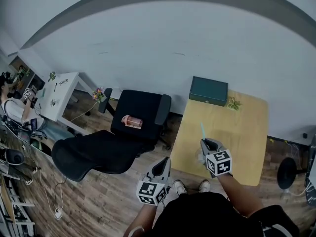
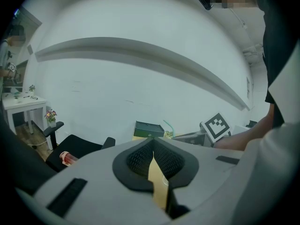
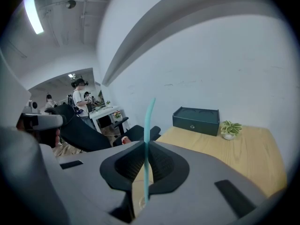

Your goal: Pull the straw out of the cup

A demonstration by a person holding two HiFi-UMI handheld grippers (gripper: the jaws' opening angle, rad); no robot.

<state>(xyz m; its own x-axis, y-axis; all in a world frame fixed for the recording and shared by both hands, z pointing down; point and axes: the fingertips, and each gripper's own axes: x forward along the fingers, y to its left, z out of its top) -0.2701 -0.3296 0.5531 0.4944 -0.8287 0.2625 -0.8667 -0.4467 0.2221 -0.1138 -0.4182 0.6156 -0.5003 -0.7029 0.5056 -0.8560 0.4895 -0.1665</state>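
Two grippers are up in front of the person, and only one of them holds anything. The right gripper (image 1: 207,143) hangs over the near left part of the light wooden desk (image 1: 247,132), tipped a little downward. Its jaws are closed on the teal straw (image 1: 202,130), which stands nearly upright between the pads, its upper part rising well above the jaw tips. From the right gripper view the pinch falls about halfway along the straw. The lower end hangs in the gap behind the pads, where a pale round rim (image 3: 141,206) shows faintly, too blurred to name.

The left gripper (image 1: 162,166) sits just off the desk's left edge, above the wood floor (image 1: 98,196) and near the person's shoes, well apart from the straw. Its jaws are closed with the pads meeting at the tips, and nothing is between them.

At the far edge of the desk a dark green box (image 1: 209,91) lies against the wall, with a small potted plant (image 1: 233,103) just beside it. Left of the desk a black office chair (image 1: 140,112) carries a pinkish bottle-like thing (image 1: 132,121) lying on its seat. A second black chair (image 1: 94,154) stands nearer. Farther left is a white table (image 1: 61,95), with another person (image 1: 12,105) beyond it.
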